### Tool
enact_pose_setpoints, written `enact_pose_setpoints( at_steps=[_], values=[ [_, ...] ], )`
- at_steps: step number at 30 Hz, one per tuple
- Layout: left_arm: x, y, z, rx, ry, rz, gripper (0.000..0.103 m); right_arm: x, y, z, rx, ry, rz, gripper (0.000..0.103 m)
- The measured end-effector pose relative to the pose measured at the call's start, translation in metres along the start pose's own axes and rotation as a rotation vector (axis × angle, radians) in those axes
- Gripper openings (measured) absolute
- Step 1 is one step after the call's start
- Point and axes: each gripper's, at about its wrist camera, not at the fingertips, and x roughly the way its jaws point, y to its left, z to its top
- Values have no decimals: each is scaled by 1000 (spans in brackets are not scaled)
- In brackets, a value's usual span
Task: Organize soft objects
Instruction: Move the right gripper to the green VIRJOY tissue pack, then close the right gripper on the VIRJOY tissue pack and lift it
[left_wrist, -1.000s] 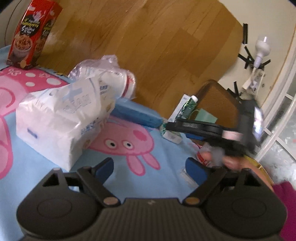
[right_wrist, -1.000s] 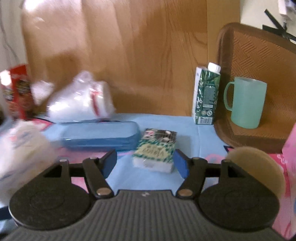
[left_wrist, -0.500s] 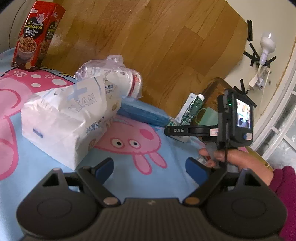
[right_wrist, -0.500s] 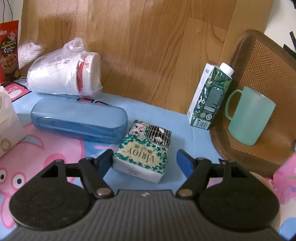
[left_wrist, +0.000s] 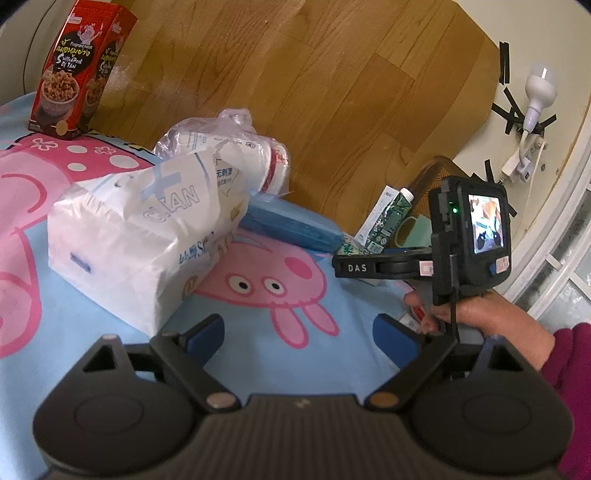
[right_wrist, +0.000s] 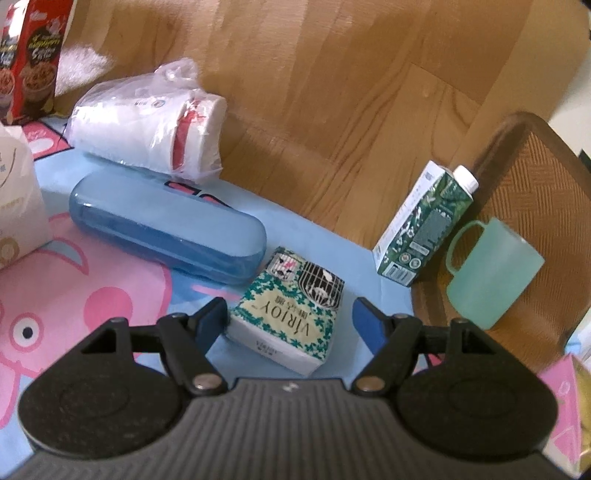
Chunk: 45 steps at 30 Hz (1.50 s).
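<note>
A small green-patterned tissue pack (right_wrist: 291, 312) lies on the blue cartoon mat (right_wrist: 110, 291). My right gripper (right_wrist: 288, 321) is open, its blue fingertips on either side of the pack, close but apart from it. A large white tissue bag (left_wrist: 144, 232) lies on the mat, ahead and left of my left gripper (left_wrist: 299, 332), which is open and empty above the mat (left_wrist: 280, 354). A plastic-wrapped stack of paper cups (right_wrist: 155, 122) lies by the wooden wall; it also shows in the left wrist view (left_wrist: 236, 147). The right gripper's body and the hand holding it show in the left wrist view (left_wrist: 443, 258).
A blue plastic case (right_wrist: 166, 225) lies just left of the small pack. A green drink carton (right_wrist: 424, 225) and a green mug (right_wrist: 491, 273) stand at the right by a brown tray (right_wrist: 532, 184). A red snack box (left_wrist: 74, 70) stands at the far left.
My right gripper has moved forward and down, so the small tissue pack now sits between its open fingers. The left gripper has barely moved.
</note>
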Motion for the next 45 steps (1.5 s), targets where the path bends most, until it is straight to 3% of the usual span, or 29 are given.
enact_pose_setpoints(
  at_steps=[6,13,22,25,27,35,45],
  values=[
    [0,1,0,-8,-1,-6,94,2,0,6,-29,38,23,77],
    [-1,0,-1,-10,-2,-8,95,12,-9,20,-34,135,106,77],
    [0,1,-1,-16,1,-19,95,27,-32,20,143,226,218,80],
    [0,2,0,-16,2,-22,95,30,-37,19,192,245,251,79],
    [1,3,0,-19,2,-24,96,32,-40,19,228,256,287,73],
    [-2,7,1,-48,-24,-24,96,20,-30,14,211,223,291,66],
    [-14,18,1,-117,-103,-7,100,-35,8,-8,2,106,337,66]
  ],
)
